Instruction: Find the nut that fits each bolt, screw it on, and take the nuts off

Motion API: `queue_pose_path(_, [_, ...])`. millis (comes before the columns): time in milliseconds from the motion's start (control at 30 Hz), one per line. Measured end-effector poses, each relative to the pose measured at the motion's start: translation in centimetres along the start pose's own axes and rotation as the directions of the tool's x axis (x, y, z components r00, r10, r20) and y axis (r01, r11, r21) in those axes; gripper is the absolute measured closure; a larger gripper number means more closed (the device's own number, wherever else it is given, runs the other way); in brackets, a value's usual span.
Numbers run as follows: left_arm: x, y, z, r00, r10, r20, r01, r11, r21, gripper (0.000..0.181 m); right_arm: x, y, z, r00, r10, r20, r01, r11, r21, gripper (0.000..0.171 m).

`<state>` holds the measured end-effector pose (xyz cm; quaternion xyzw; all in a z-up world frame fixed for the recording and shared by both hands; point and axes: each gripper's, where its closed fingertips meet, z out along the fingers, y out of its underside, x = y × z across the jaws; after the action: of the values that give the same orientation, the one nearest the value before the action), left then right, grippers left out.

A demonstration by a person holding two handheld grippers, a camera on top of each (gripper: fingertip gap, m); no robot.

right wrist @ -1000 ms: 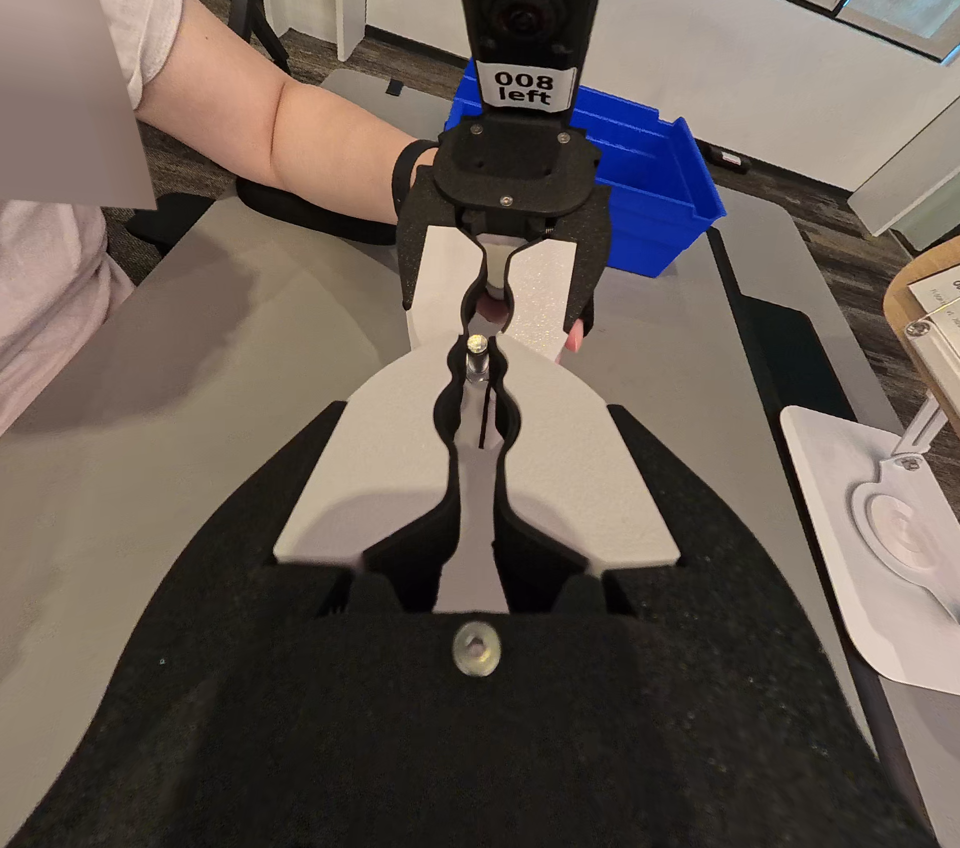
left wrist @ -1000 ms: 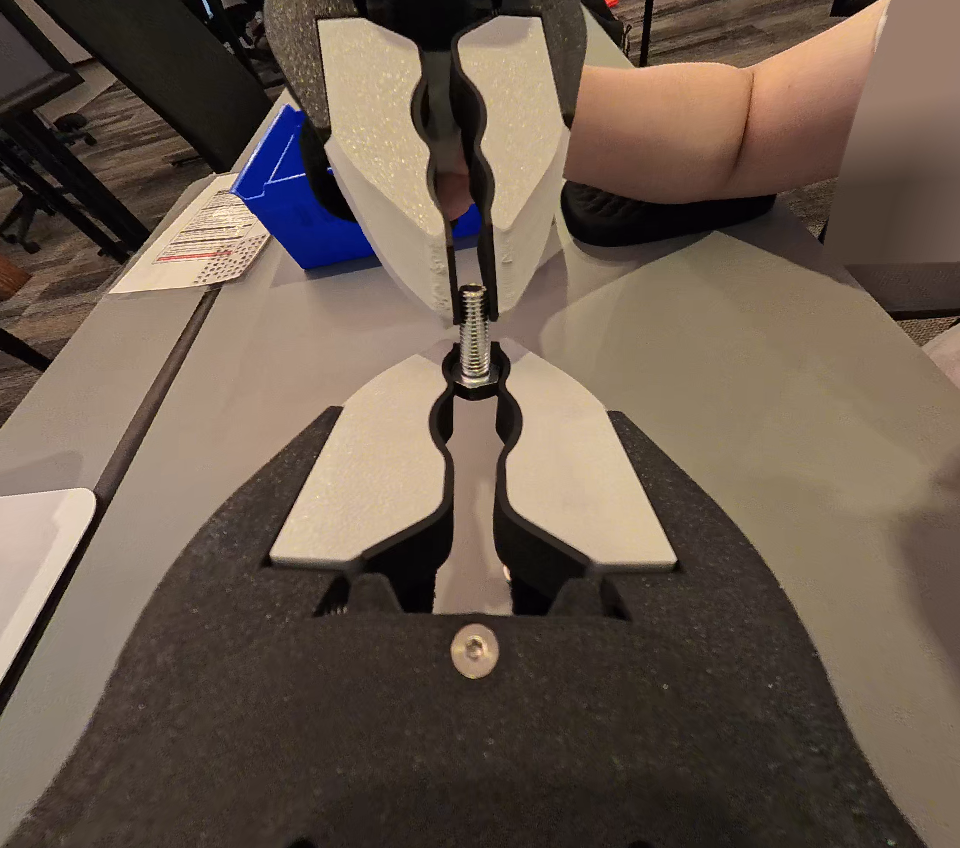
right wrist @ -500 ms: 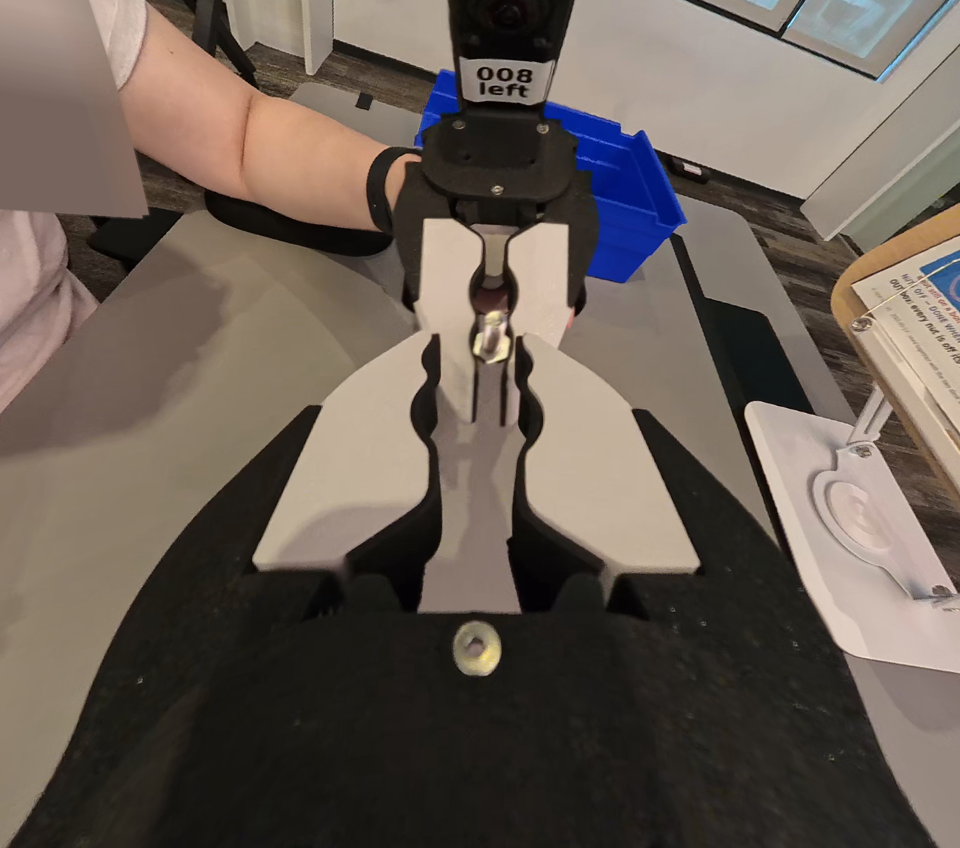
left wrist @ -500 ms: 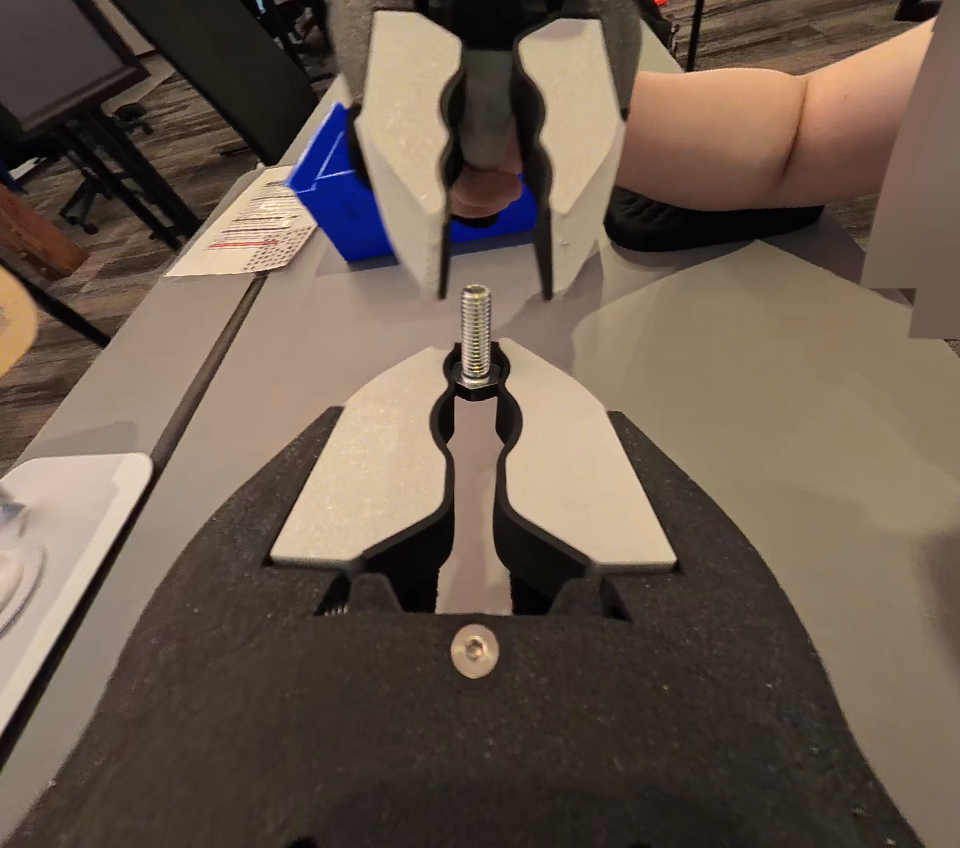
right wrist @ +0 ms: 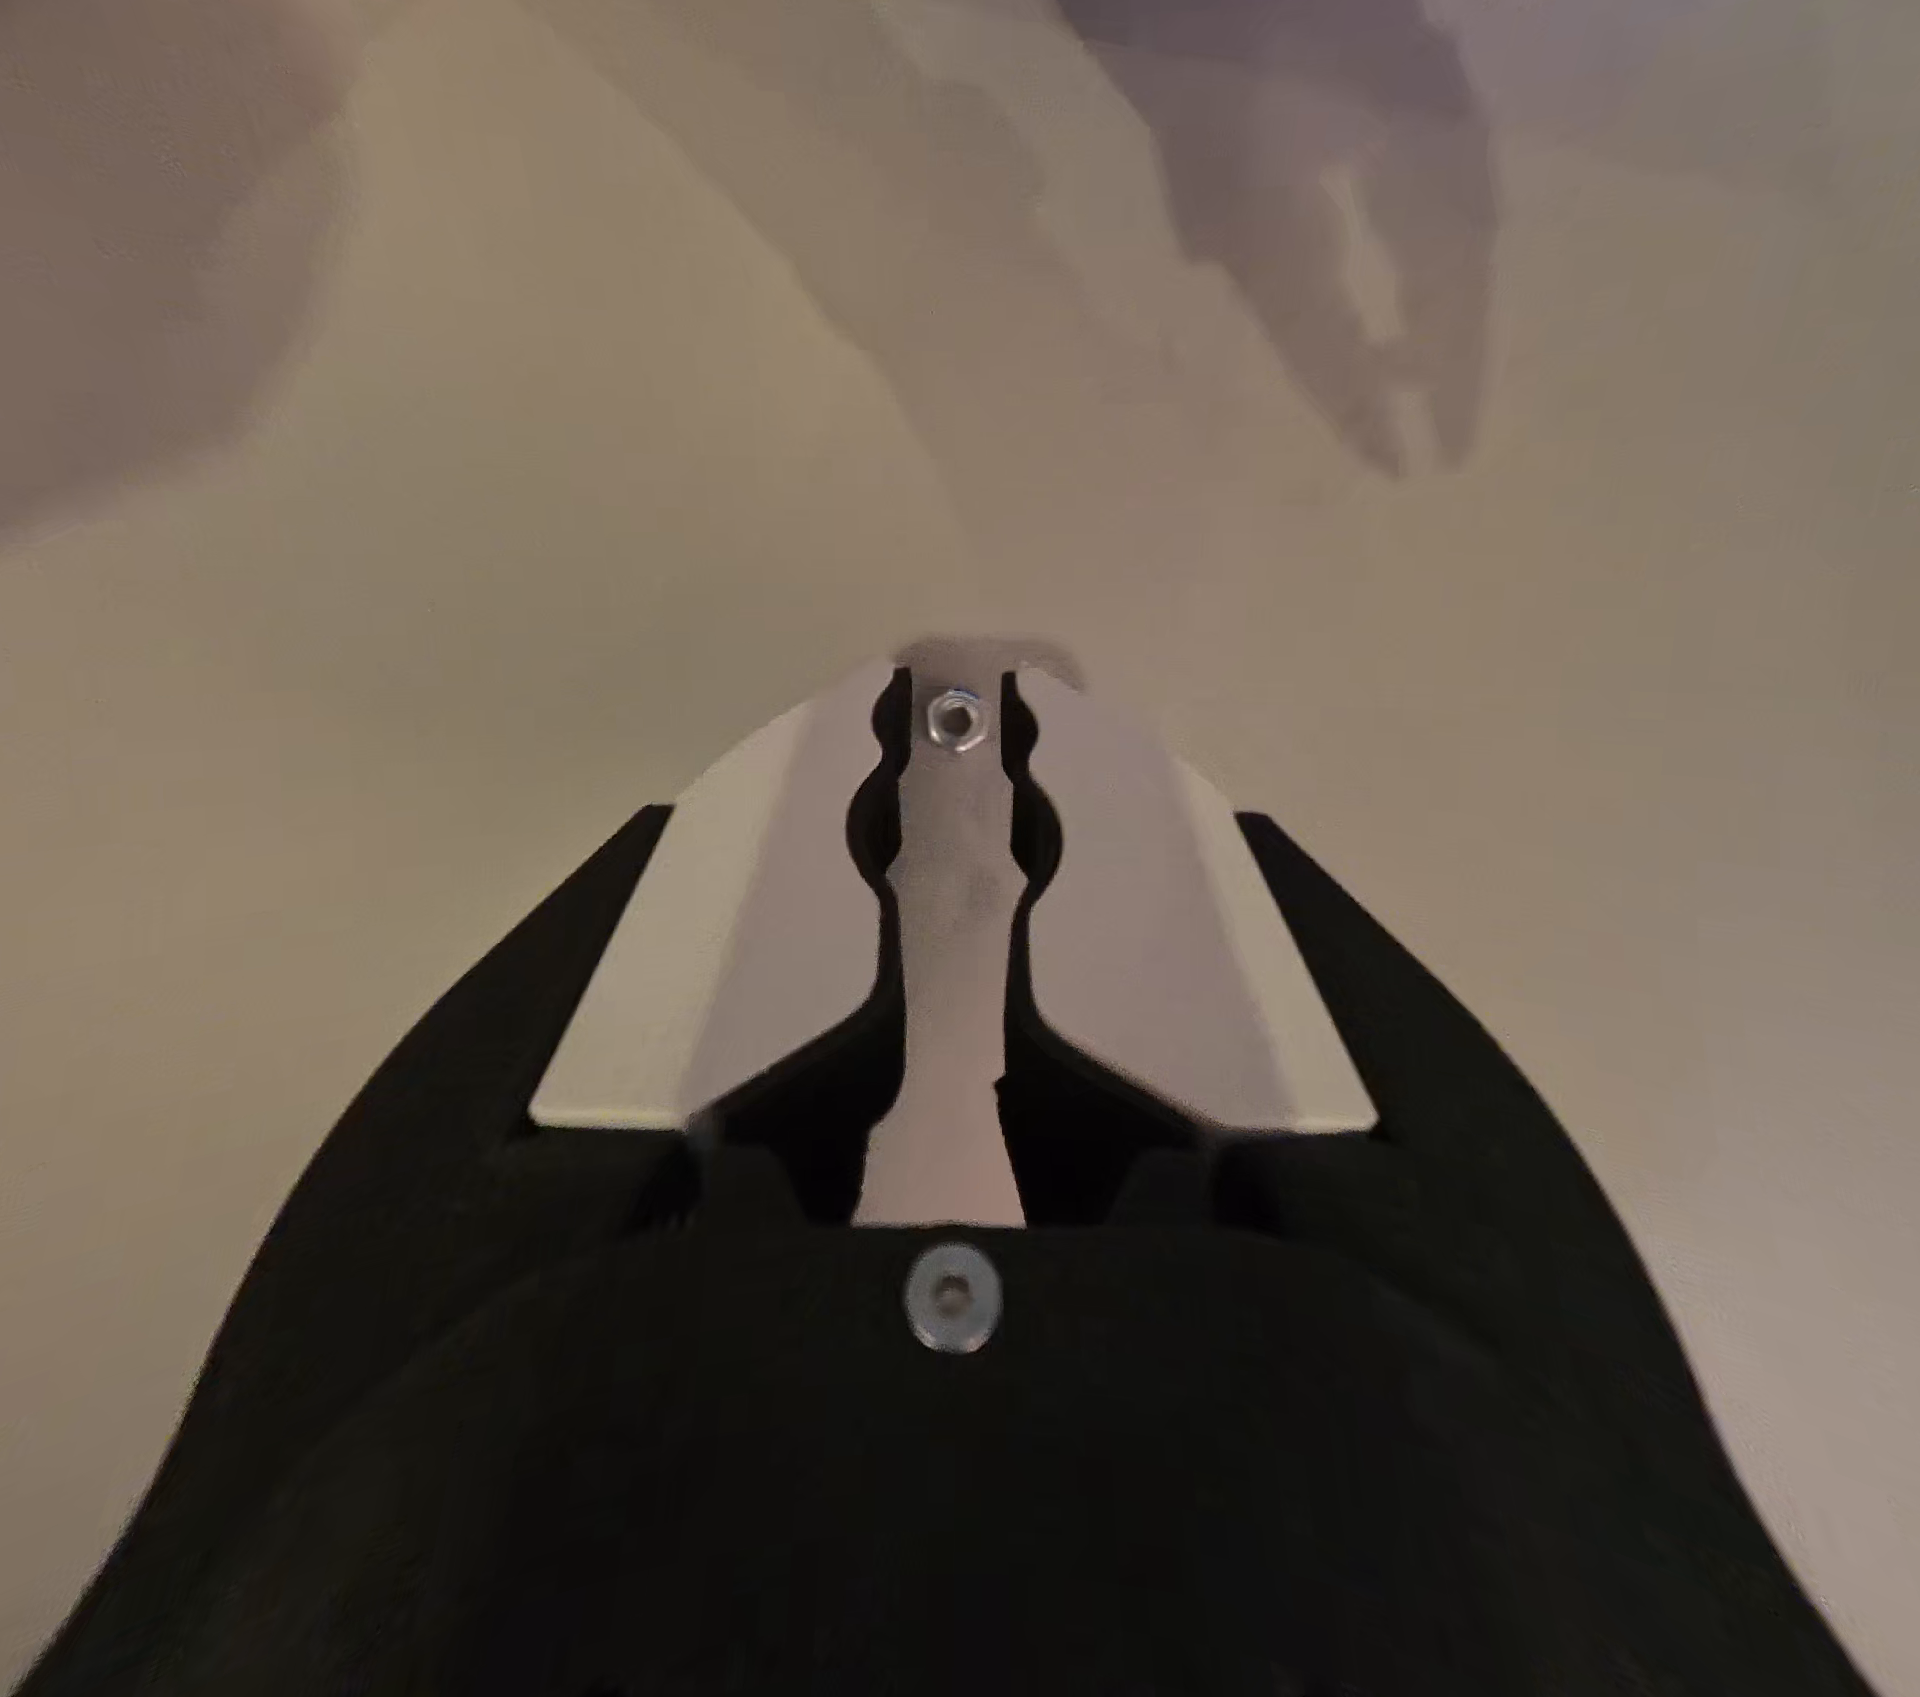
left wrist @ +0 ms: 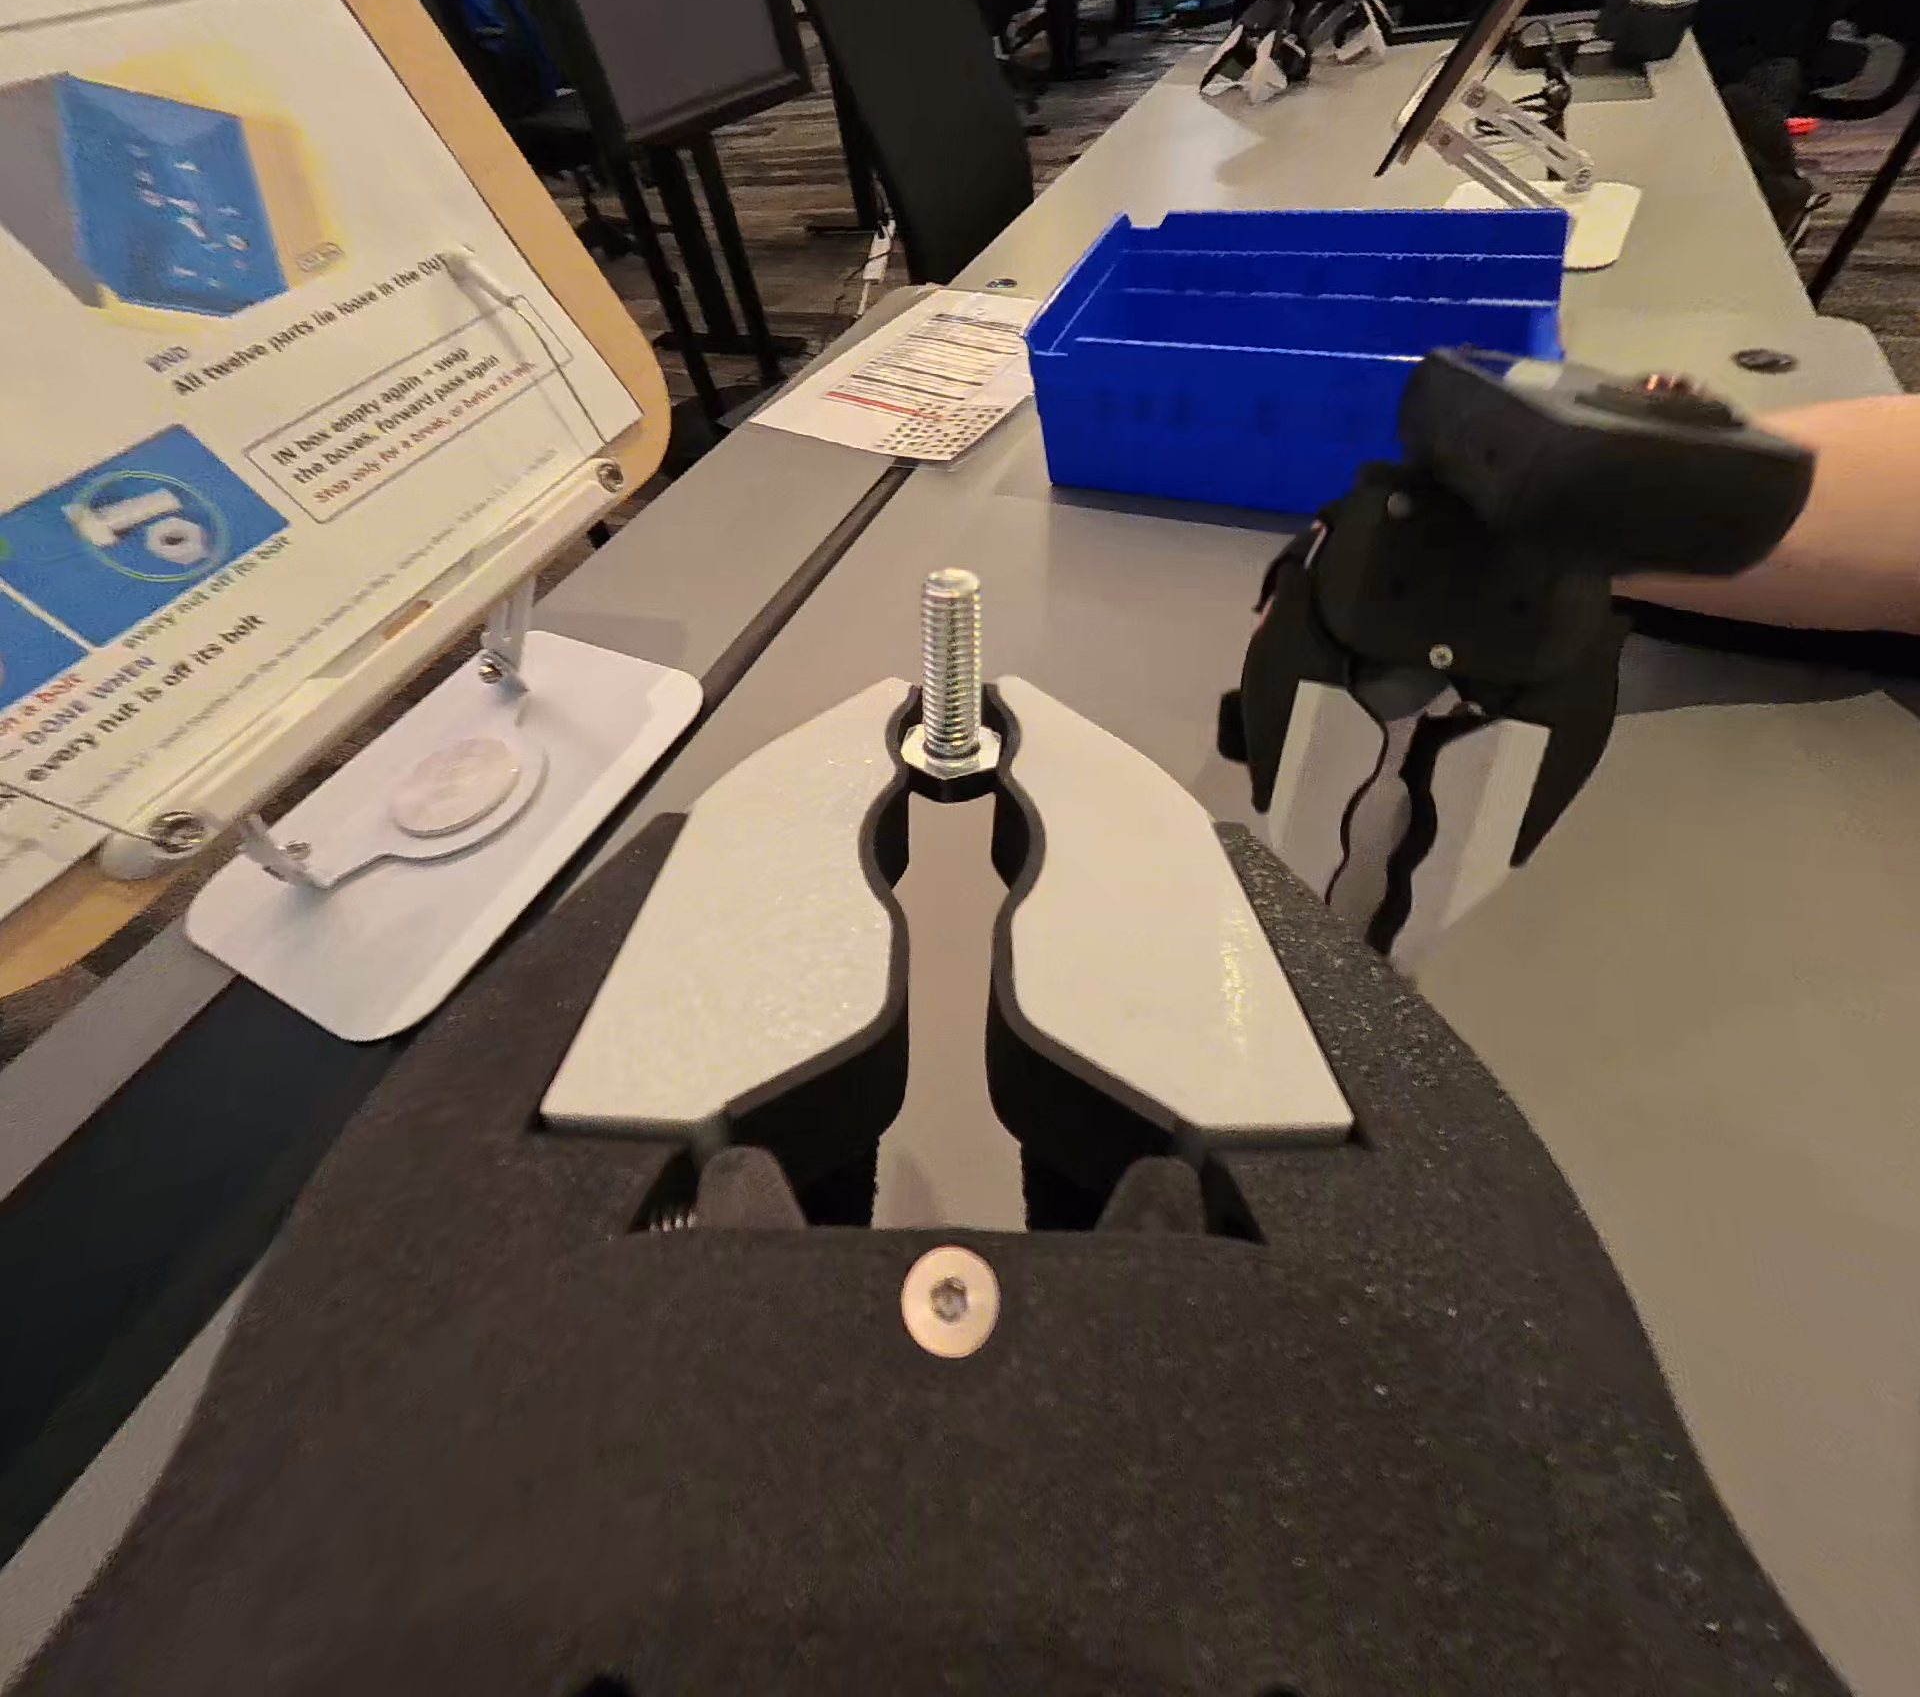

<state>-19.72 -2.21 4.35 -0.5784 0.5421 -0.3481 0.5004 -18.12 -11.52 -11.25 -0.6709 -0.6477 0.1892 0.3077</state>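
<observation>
I have swung my right hand-held gripper off the bolt to lower right, fingers slightly spread around the loose nut on the bench; left hand-held gripper, centre frame, pinches bolt upright — removal done.

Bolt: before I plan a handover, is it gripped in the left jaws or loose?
Gripped: the left gripper is shut on the bolt at its hex end, threaded shaft sticking forward.
</observation>
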Motion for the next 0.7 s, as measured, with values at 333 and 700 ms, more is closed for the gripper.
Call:
queue_pose_path(333, [0.4,-0.1,0.2,0.999,0.038,0.002,-0.038,0.999,-0.014,0.171,0.0,2.3,2.8,0.999,0.024,0.029,-0.022,0.998,-0.06,0.15])
queue_pose_path(700, [1.0,0.4,0.7,0.999,0.02,-0.04,-0.022,0.999,-0.037,0.171,-0.1,2.8,3.6,0.997,0.048,0.059,-0.046,0.998,-0.041,0.156])
